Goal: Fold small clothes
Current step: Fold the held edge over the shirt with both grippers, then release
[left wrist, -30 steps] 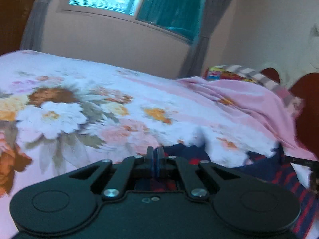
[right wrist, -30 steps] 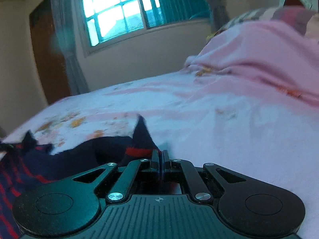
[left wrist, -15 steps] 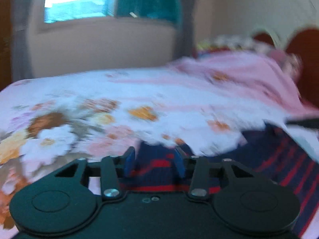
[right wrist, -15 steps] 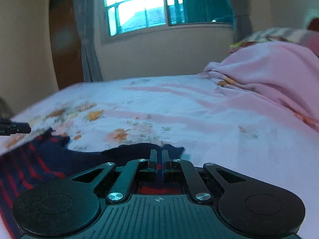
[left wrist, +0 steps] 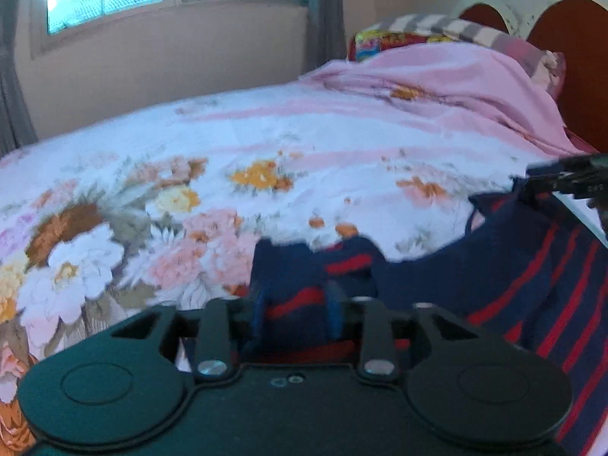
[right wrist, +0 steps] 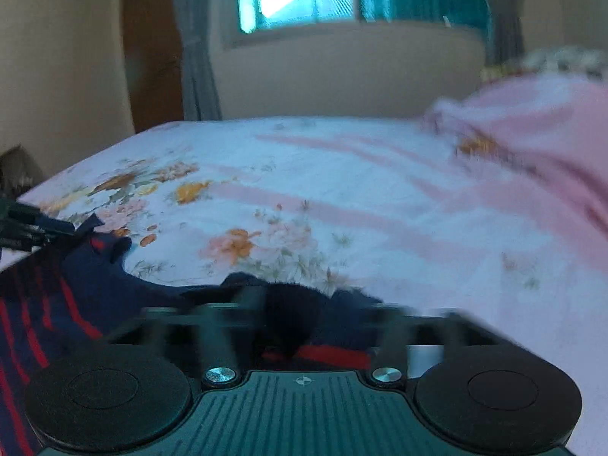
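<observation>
navy red-striped knit garment [left wrist: 532,277] lies on the floral pink-and-white bed [left wrist: 266,152]. left hand-held gripper [left wrist: 294,307] is released, its fingers straddling an edge; right hand-held gripper [right wrist: 288,311] is blurred, so i cannot tell. next move, probably: regrip for the fold.

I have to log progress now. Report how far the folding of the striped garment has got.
Done: the navy, red-striped garment lies spread on the floral bedsheet, its near edge brought over.
In hand: the left claw stands open around a raised bit of that edge; the right claw is motion-blurred and looks open at the other corner.
Left: no compact folded stack shows, so further folds appear to remain.
</observation>
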The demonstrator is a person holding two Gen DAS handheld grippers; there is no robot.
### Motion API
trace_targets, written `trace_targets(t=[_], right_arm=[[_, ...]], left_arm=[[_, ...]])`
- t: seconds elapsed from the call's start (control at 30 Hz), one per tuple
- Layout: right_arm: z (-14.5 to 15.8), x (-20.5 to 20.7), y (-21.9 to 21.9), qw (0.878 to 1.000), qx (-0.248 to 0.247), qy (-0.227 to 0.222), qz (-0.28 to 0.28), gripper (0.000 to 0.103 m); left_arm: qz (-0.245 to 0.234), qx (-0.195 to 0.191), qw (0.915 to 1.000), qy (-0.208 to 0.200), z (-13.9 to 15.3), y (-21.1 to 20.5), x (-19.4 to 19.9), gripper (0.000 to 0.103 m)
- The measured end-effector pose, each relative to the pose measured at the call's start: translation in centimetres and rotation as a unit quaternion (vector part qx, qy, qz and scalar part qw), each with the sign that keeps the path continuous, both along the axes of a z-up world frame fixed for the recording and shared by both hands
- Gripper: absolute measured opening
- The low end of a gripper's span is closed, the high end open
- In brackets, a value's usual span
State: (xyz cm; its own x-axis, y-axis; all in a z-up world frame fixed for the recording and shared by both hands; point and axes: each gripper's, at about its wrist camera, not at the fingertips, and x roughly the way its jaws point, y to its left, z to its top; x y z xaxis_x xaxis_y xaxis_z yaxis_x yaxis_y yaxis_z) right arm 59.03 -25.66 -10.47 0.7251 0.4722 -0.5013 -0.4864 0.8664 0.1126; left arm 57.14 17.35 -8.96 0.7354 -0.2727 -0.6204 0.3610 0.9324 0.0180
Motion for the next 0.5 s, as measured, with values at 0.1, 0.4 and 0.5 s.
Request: trace_targets(t=[0.1, 0.4, 0.5], right_arm=[[-0.3, 0.0, 0.7, 1.000, -0.014, -0.006, 0.023, 0.066], [-2.7, 1.8, 4.3, 0.985, -0.149, -0.006, 0.087, 0.002], [-1.5, 1.3, 1.8, 0.997, -0.062, -0.026, 0.028, 0.002]], left_arm=[[0.025, -0.006, 0.9996, 0.009, -0.6, 0.9, 0.6, 0.039], [-0.010, -0.059, 0.9963, 0.062, -2.4, 1.2, 2.4, 0.007], [0.015, -0.080, 0.9966, 0.011, -2.0, 1.7, 1.1, 0.004]])
